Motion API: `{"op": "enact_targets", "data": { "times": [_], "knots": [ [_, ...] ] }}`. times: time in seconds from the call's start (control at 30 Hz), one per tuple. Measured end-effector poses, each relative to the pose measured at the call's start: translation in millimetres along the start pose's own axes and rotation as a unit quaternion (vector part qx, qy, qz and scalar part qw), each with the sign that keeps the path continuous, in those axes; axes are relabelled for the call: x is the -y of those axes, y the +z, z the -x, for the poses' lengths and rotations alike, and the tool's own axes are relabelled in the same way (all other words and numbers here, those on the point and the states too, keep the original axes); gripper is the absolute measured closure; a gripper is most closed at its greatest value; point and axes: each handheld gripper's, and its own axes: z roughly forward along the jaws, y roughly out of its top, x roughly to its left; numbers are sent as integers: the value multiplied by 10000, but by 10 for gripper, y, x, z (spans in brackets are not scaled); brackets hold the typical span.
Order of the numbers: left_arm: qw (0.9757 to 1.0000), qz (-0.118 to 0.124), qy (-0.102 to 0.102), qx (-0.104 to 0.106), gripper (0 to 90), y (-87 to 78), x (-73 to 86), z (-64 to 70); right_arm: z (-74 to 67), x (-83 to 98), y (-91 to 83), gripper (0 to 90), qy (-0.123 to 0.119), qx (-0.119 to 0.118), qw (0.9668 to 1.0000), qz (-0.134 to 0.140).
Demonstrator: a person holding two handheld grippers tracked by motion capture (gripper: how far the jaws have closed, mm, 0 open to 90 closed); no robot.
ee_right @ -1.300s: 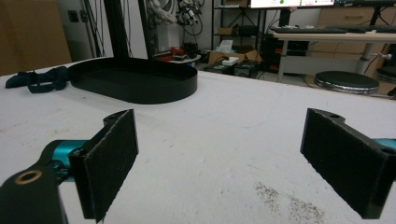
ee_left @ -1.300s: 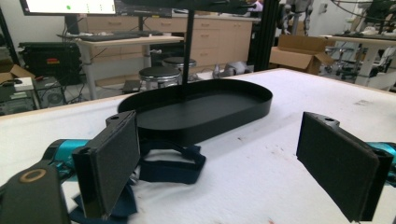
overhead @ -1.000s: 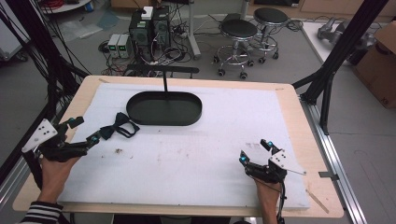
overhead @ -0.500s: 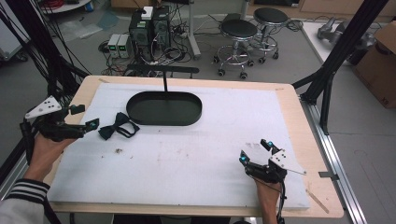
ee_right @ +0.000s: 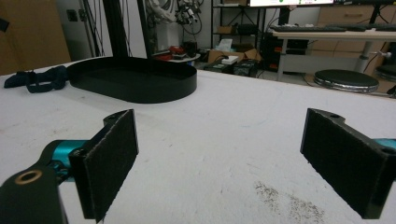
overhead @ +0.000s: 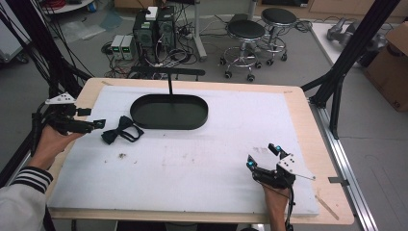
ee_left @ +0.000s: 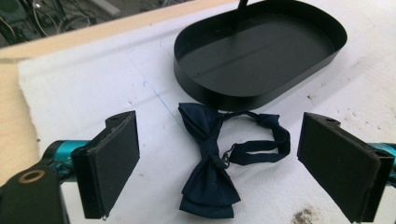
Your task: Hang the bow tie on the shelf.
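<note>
Bow tie [ee_left: 212, 163], dark navy, lies flat on the white mat [overhead: 192, 163], its strap looped out toward the black oval tray [ee_left: 261, 51] and close under the tray's near wall. In the high view it sits at about 8 o'clock from the tray.

Left gripper [overhead: 96, 124] just beside the tie at its 9 o'clock, jaws wide apart, nothing held. In the left gripper view the tie lies between the two pads, knot roughly centred.

Step in hand, as I judge it: the reach for the pickup. Next move calls for lowering over the knot and closing there, not on the loose strap.

Right gripper [overhead: 263, 156] rests near the mat's near right corner, jaws apart, empty, well apart from the tie.
</note>
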Motion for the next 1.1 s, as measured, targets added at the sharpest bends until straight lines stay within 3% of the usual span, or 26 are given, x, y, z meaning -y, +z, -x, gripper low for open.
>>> {"op": "enact_targets", "data": {
  "times": [0.07,0.17,0.3,0.4,0.53,0.73,0.8,1.0,1.1],
  "knots": [
    [9993,-371,-23,58,169,70,29,-23,-4,0,-1,101,12,-7,10000,-11],
    [9958,-910,-37,29,214,182,70,-37,-6,-1,2,101,-10,4,10000,-6],
    [9910,-1302,-301,-38,260,284,95,-79,-9,-1,2,101,-14,9,10000,-29],
    [9887,-1420,-455,-130,307,324,106,-110,-8,-1,3,101,-20,4,10000,-28],
    [9877,-1468,-525,-116,356,349,114,-118,-3,-2,5,101,-28,2,10000,-13],
    [9844,-1568,-693,-394,400,385,111,-120,-8,-3,7,100,-41,1,10000,-32],
    [9822,-1679,-789,-278,405,408,115,-126,-6,-3,9,101,-64,-3,10000,-25],
    [9788,-1891,-764,-188,405,470,135,-119,-11,-4,9,101,-48,-12,10000,-41],
    [9747,-2038,-919,-27,427,505,146,-126,-12,-3,8,101,-58,-11,10000,-50]
  ]
}}
